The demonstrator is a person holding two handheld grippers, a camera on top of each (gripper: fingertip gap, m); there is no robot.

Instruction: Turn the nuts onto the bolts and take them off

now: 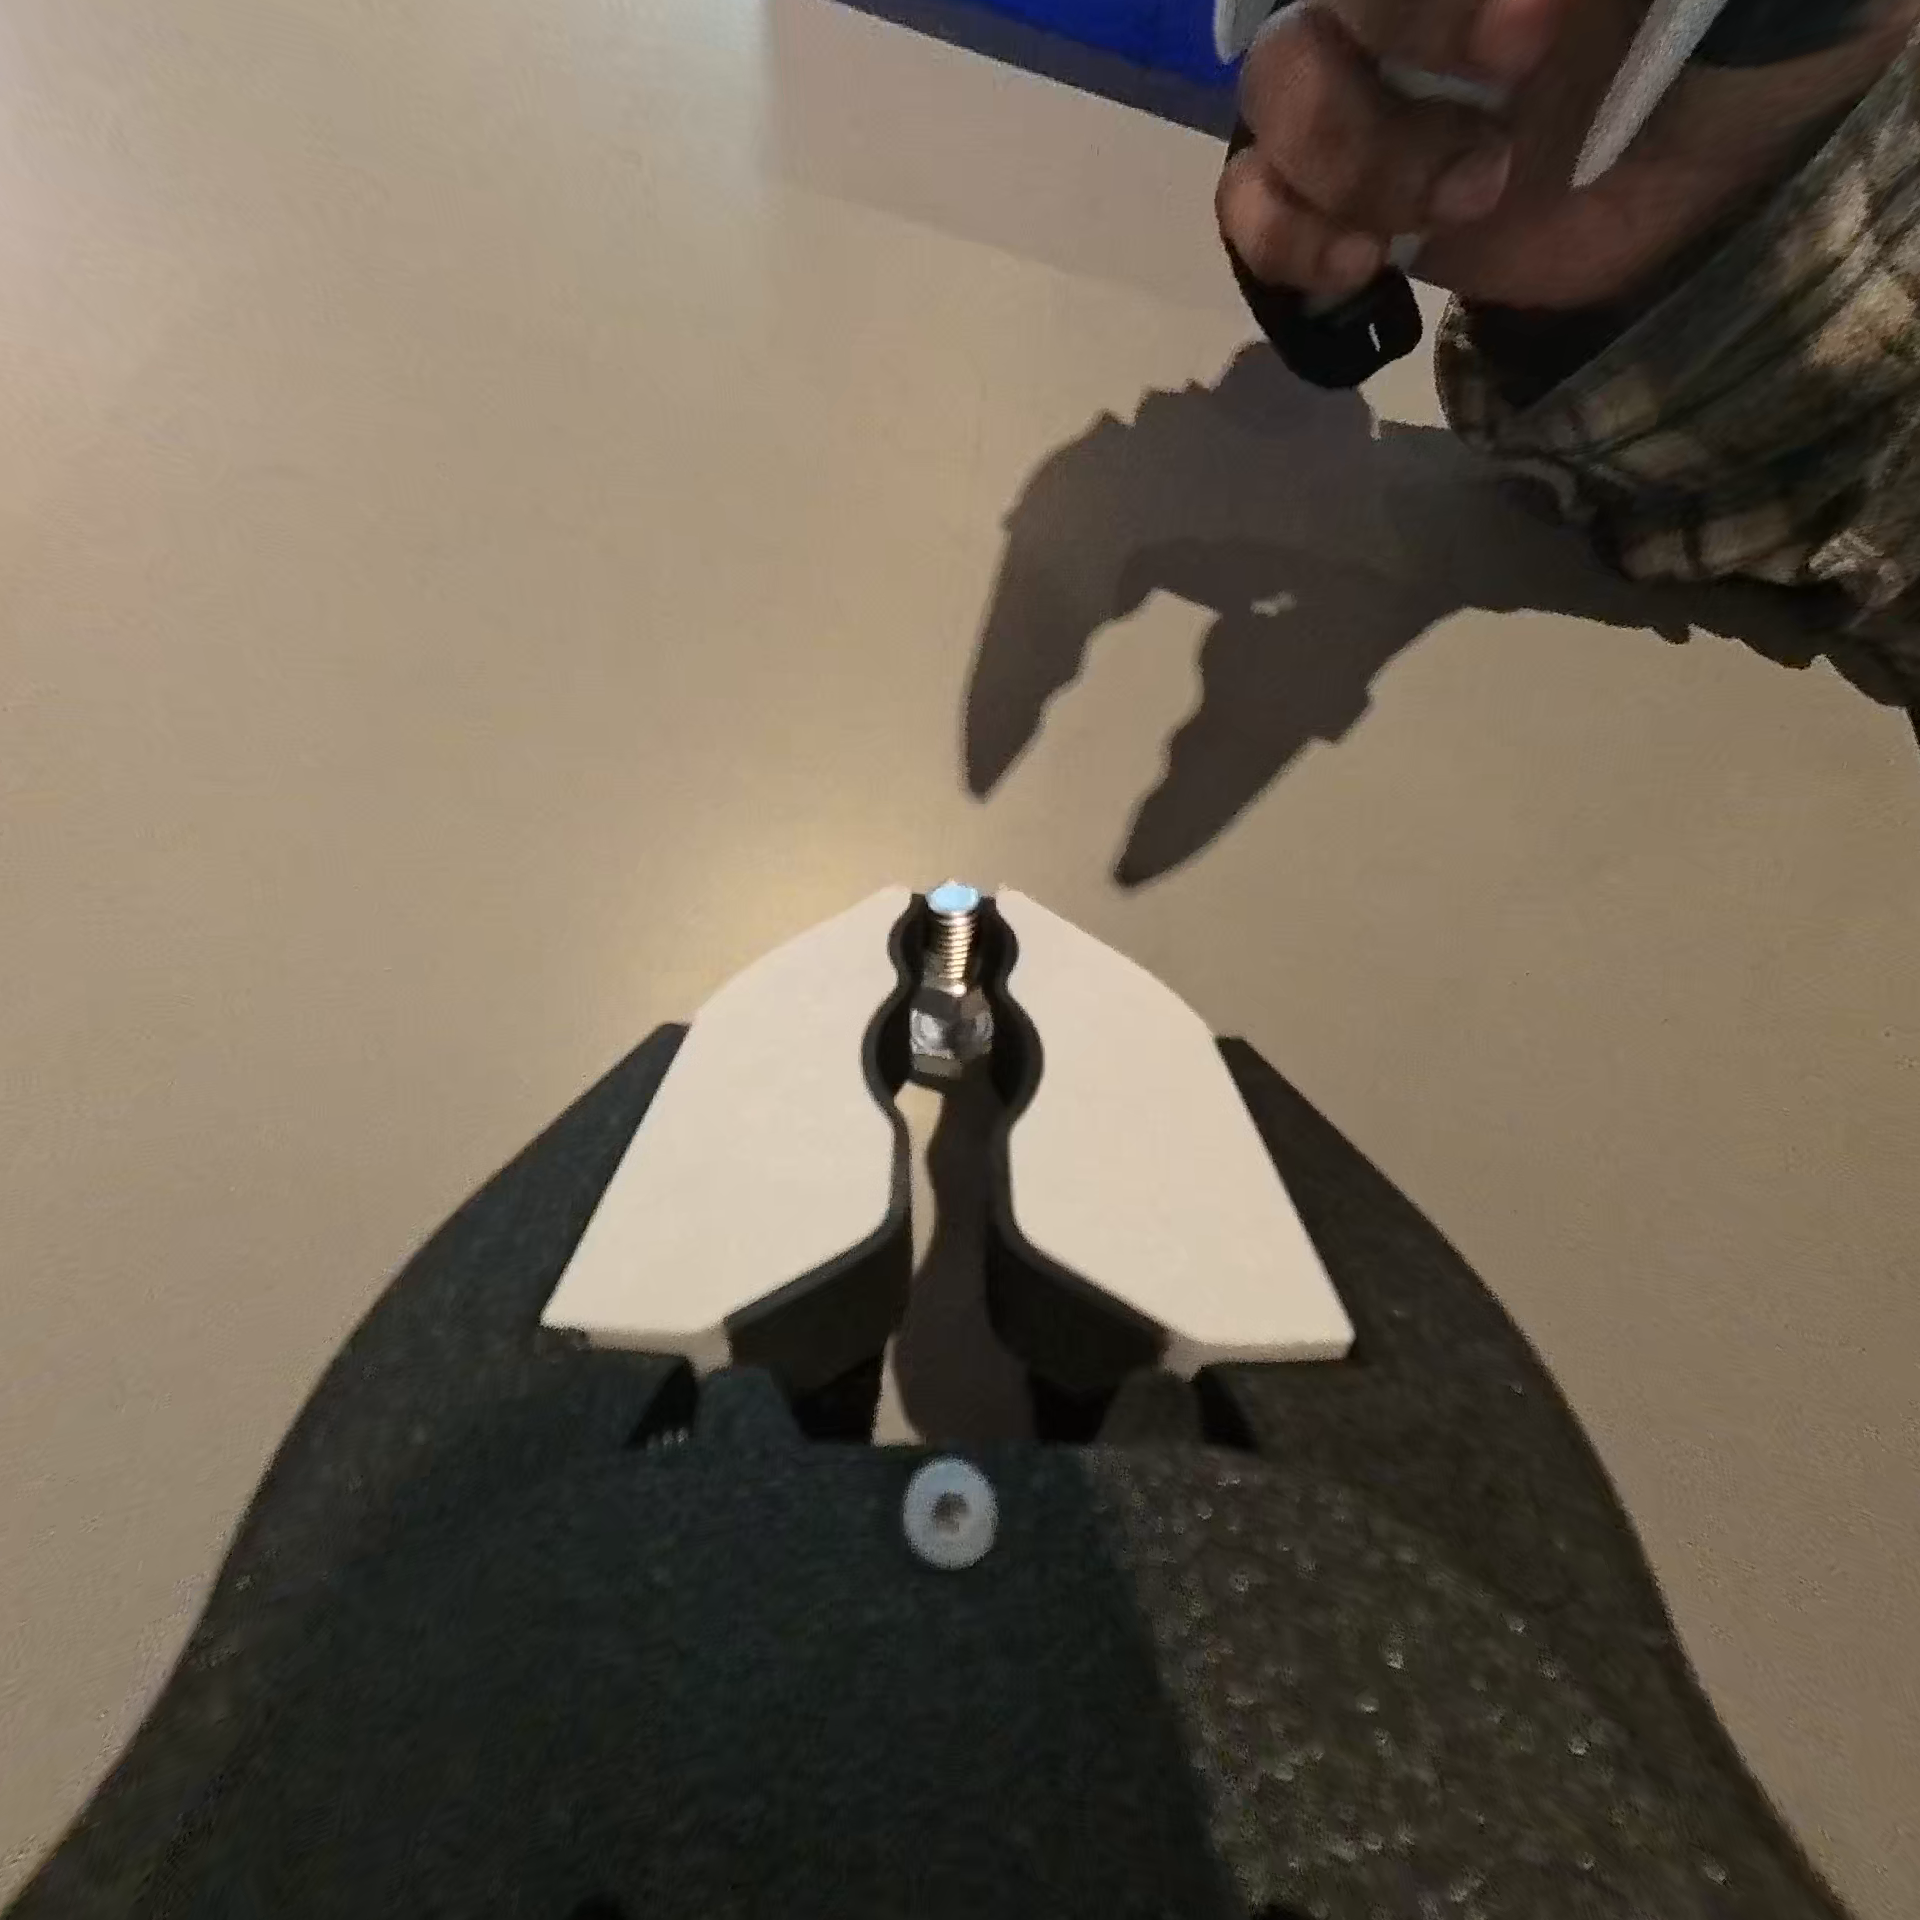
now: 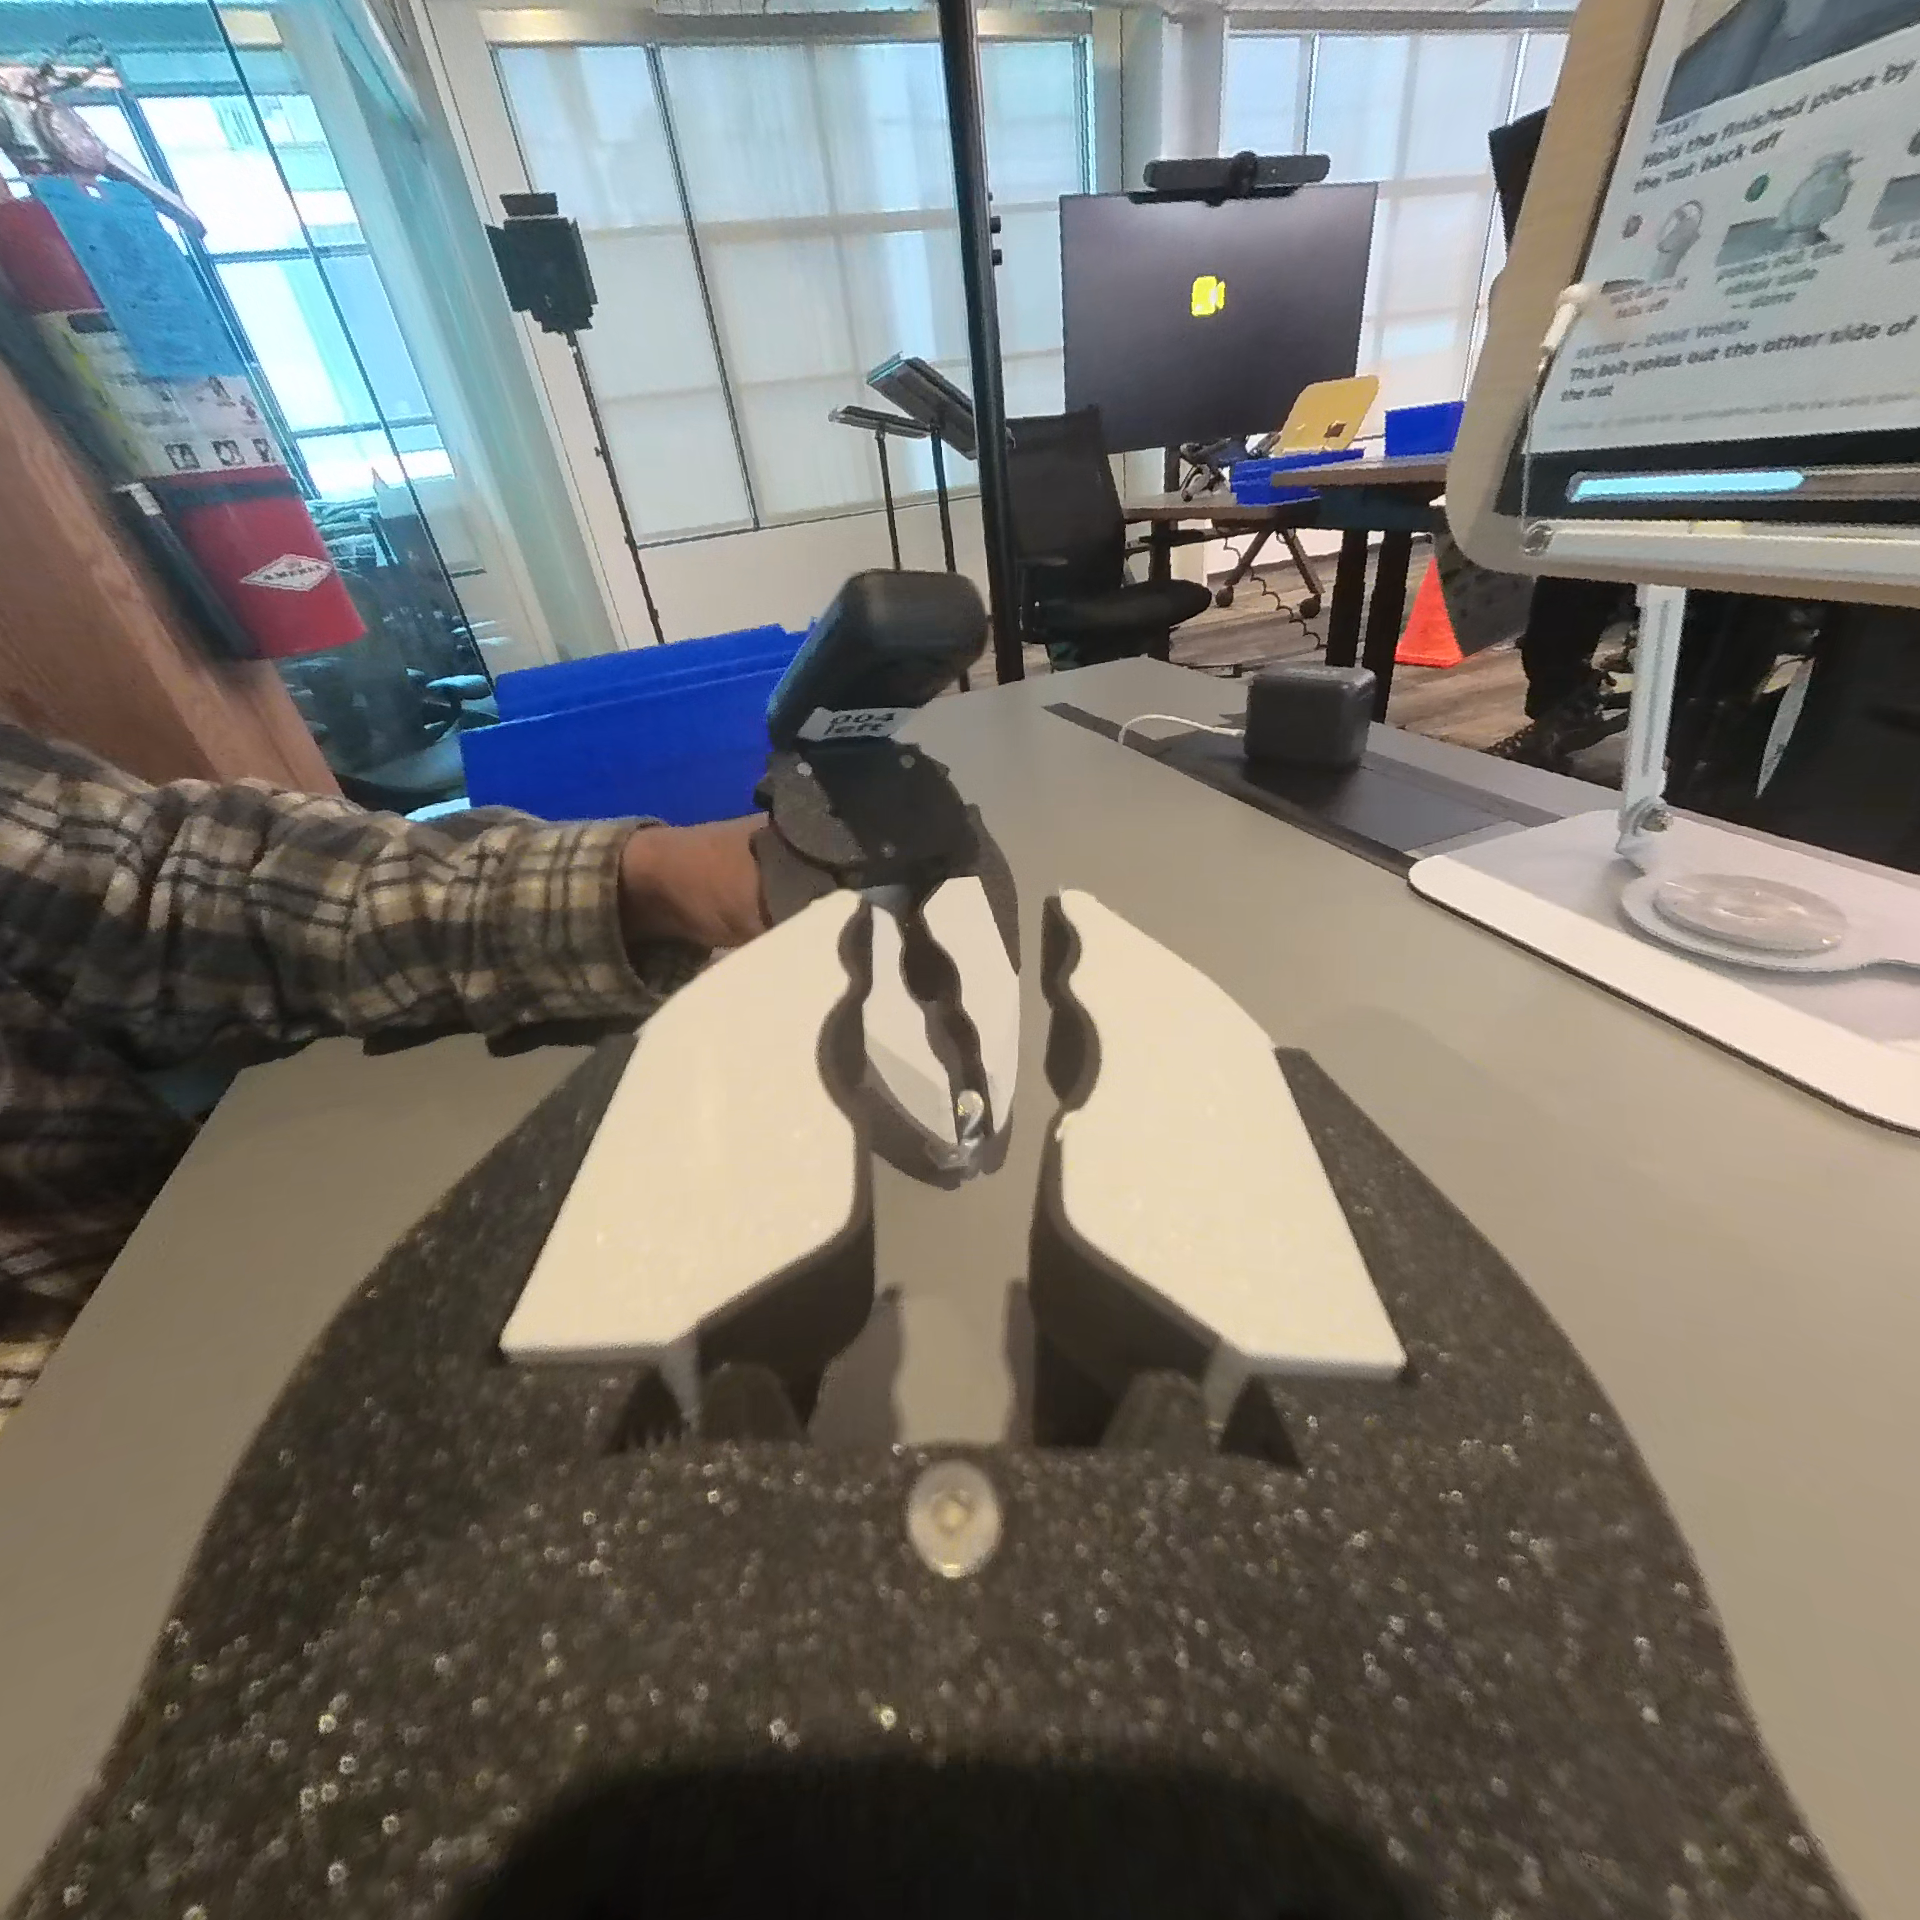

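My left gripper (image 1: 954,896) is shut on a steel bolt (image 1: 948,966). The threaded end points forward past the fingertips. A hex part (image 1: 940,1039), head or nut I cannot tell, sits in the notch behind. In the right wrist view the left gripper (image 2: 961,1143) points down at the grey table (image 2: 1403,1195) with the bolt (image 2: 968,1120) at its tips. My right gripper (image 2: 961,902) is open and empty, a little short of the left gripper, its fingers framing it. A hand on the right gripper's black handle (image 1: 1340,332) shows at the upper right of the left wrist view.
The right gripper's shadow (image 1: 1174,675) falls on the table beyond the bolt. A white stand with an instruction sheet (image 2: 1714,260) and its base (image 2: 1662,935) sit at the right. A black cube (image 2: 1309,717) lies at the back. Blue bins (image 2: 623,727) stand past the far edge. Left tips to right tips: about 15 cm.
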